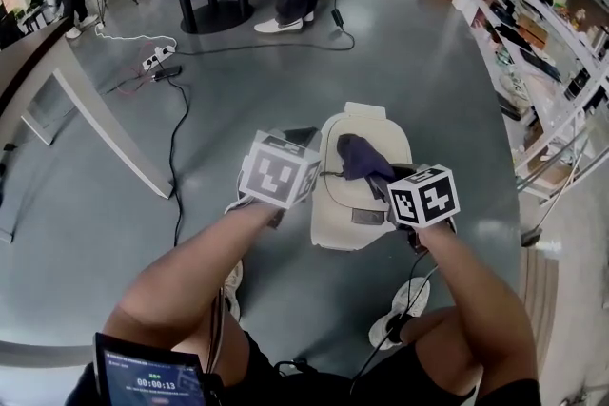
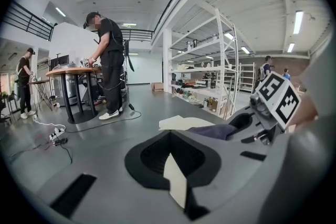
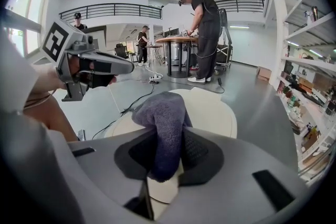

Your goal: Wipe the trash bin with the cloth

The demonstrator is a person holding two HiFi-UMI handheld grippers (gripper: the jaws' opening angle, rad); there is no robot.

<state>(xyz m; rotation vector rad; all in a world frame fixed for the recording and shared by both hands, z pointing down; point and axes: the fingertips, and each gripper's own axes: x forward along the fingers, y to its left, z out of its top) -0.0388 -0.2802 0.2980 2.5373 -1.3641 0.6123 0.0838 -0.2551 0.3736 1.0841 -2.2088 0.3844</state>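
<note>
Bin [image 1: 365,123]: cream, stood on the grey surface [image 1: 438,62], right below both claws. No dirt or wet streaks can be made out on its top, so the wiped area cannot be judged. Wiping is judged to be at or near its start, with the sides and front presumably left to do.

Cloth [image 1: 359,156]: dark purple, bunched, laid on the middle of the bin's top and touching it. One end is clamped in the right claw [image 1: 380,183]. In the right gripper view the fabric is seen filling the gap between the jaws and humped up beyond the tips. So the pick-up is done and contact is made.

Left claw [image 1: 303,140]: jaws drawn together, nothing gripped, only a sliver of cream seen through the slit. It is held just beside the bin's left edge, near the cloth but apart from it. Contact with the bin cannot be confirmed.

Further out: a cable [image 1: 176,138] on the surface and shelving [image 1: 542,24] at right, both well apart from the bin.
</note>
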